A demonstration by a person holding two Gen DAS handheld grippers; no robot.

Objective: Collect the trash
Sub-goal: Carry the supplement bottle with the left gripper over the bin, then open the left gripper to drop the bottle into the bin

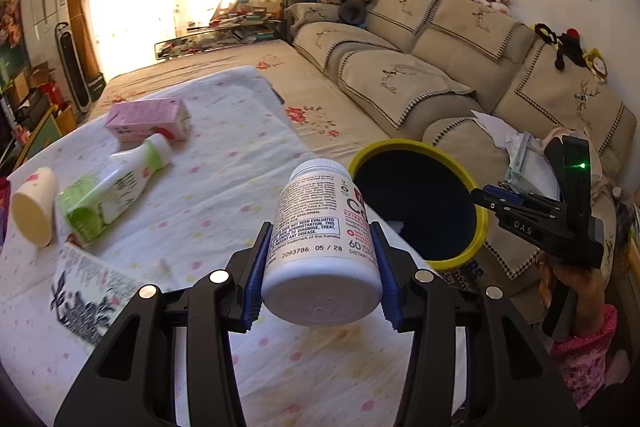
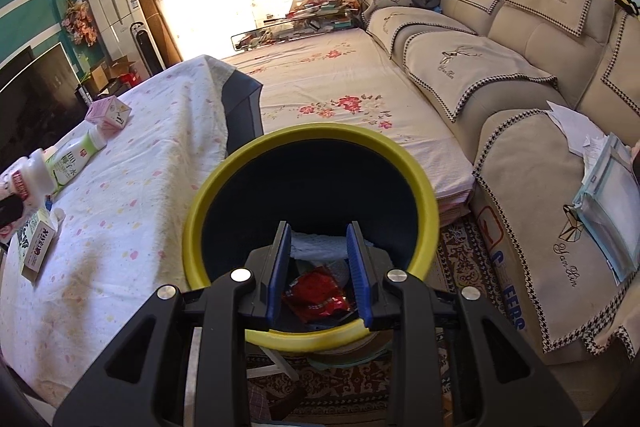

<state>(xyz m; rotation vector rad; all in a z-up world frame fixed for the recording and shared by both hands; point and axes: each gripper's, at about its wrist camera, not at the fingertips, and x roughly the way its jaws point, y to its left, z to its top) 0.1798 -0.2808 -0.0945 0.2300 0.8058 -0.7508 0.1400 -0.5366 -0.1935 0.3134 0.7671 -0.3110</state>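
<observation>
My left gripper (image 1: 320,227) is shut on a white pill bottle (image 1: 320,247) with a printed label. It holds the bottle by its sides above the tablecloth, just left of the yellow-rimmed dark bin (image 1: 400,146). My right gripper (image 2: 320,227) hangs open over the bin (image 2: 312,135) with nothing between its blue pads. In the left wrist view the right gripper (image 1: 486,197) sits at the bin's right rim. A red wrapper (image 2: 318,297) and white paper (image 2: 316,247) lie inside the bin. At the left edge of the right wrist view the held bottle (image 2: 20,179) shows blurred.
On the spotted tablecloth (image 1: 224,155) lie a pink carton (image 1: 148,117), a green-and-white bottle (image 1: 116,187), a tipped paper cup (image 1: 34,207) and a printed box (image 1: 88,291). A beige sofa (image 1: 440,67) with papers stands behind the bin. A patterned rug (image 2: 460,267) covers the floor.
</observation>
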